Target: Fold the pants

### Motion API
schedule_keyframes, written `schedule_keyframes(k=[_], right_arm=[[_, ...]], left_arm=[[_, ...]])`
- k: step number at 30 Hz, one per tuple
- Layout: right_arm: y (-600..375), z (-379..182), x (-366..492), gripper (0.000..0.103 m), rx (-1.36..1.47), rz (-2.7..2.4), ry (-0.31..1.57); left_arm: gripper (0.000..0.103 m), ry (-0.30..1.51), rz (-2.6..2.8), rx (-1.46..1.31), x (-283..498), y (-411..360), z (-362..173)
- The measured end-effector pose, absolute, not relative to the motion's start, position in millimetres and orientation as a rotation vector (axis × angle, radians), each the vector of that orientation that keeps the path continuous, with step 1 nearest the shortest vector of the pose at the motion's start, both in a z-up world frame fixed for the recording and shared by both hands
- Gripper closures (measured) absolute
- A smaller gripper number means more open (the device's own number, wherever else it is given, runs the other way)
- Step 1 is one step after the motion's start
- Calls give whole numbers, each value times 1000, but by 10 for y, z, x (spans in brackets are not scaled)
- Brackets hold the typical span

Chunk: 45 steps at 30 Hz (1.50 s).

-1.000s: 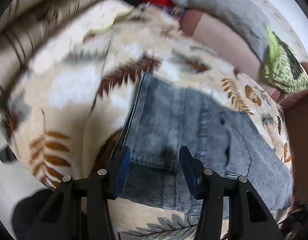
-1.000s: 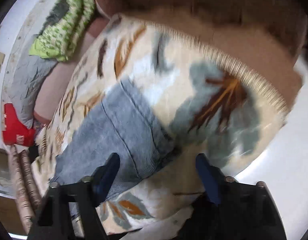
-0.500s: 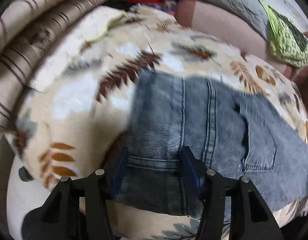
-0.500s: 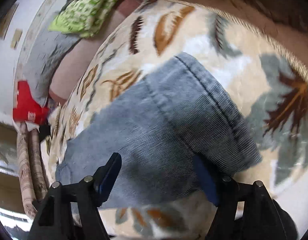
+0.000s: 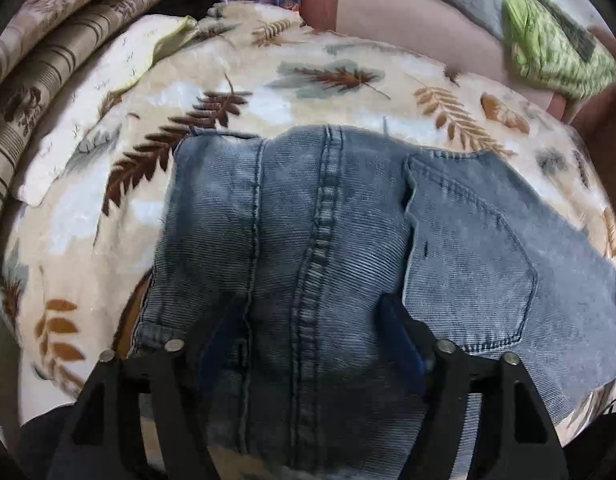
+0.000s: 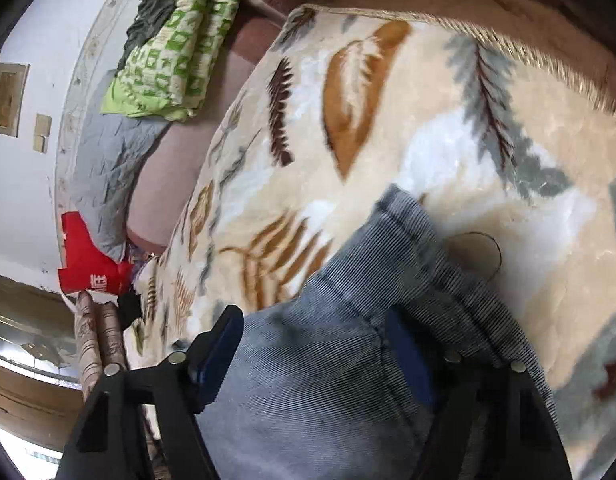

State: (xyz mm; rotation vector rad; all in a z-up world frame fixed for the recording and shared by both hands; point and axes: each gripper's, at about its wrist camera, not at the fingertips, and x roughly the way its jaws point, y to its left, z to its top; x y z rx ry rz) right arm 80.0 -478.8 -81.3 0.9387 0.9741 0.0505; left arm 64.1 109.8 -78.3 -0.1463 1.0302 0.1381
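Blue-grey jeans (image 5: 327, 208) lie flat on a cream leaf-print blanket (image 5: 327, 80), seat seam and back pocket facing up. My left gripper (image 5: 308, 312) hovers low over the waist end. Its jaws are opening, denim lies under and between the blue pads, and neither pad pinches it. In the right wrist view the jeans' (image 6: 327, 380) leg end with its stitched hem rests on the blanket (image 6: 387, 120). My right gripper (image 6: 311, 316) stands open astride that leg end, pads apart from the cloth.
A green patterned quilt (image 5: 555, 52) (image 6: 168, 40), a grey quilt (image 6: 108, 168) and a red bag (image 6: 88, 268) lie beyond the blanket. Striped brown rolled fabric (image 5: 48, 60) borders its left side. A beige round disc (image 6: 473, 252) sits beside the hem.
Both grippers have come in closer over the jeans, so the denim fills more of each view. The left jaws have spread wider.
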Motion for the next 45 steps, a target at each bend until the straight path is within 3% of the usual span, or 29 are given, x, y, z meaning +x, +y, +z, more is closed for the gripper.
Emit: schedule_keyframes(k=[5, 9, 10, 15, 18, 19, 20, 22, 23, 25, 30, 34, 37, 39, 41, 45], right_arm=[[-4181, -24, 983, 25, 606, 116, 967], [-3063, 218, 1474, 25, 383, 391, 1042], [-2785, 221, 1577, 25, 316, 431, 1054], [-1502, -147, 2285, 27, 53, 559, 1190], [-1177, -495, 2566, 34, 3, 581, 1295], [-1093, -598, 2598, 43, -22, 593, 1328], [-1004, -705, 2625, 66, -57, 598, 1359], [-891, -807, 2651, 90, -84, 608, 1379], [-844, -776, 2640, 97, -109, 603, 1357], [-768, -673, 2628, 98, -152, 579, 1293], [-704, -931, 2689, 98, -183, 500, 1257], [-832, -803, 2548, 84, -86, 457, 1182], [-1218, -411, 2153, 78, 64, 421, 1069], [-1541, -255, 1840, 67, 165, 409, 1029], [-2045, -124, 1424, 46, 302, 378, 995], [-3102, -150, 685, 43, 573, 212, 925]], left_arm=[[26, 862, 169, -152, 539, 1129, -402], [23, 1008, 233, -93, 670, 1241, -855], [17, 980, 226, -124, 635, 1309, -911], [16, 956, 213, -107, 627, 1332, -949], [16, 948, 198, -116, 601, 1341, -951], [16, 945, 195, -114, 599, 1344, -954], [16, 944, 193, -115, 597, 1353, -950], [16, 941, 189, -113, 599, 1346, -933], [16, 941, 187, -112, 604, 1346, -933], [16, 941, 183, -112, 610, 1350, -933], [15, 943, 195, -101, 629, 1330, -945], [15, 936, 205, -97, 616, 1319, -942], [15, 939, 219, -103, 620, 1308, -935], [15, 941, 222, -107, 617, 1310, -933], [15, 941, 226, -104, 614, 1305, -932], [15, 944, 236, -100, 617, 1294, -935]])
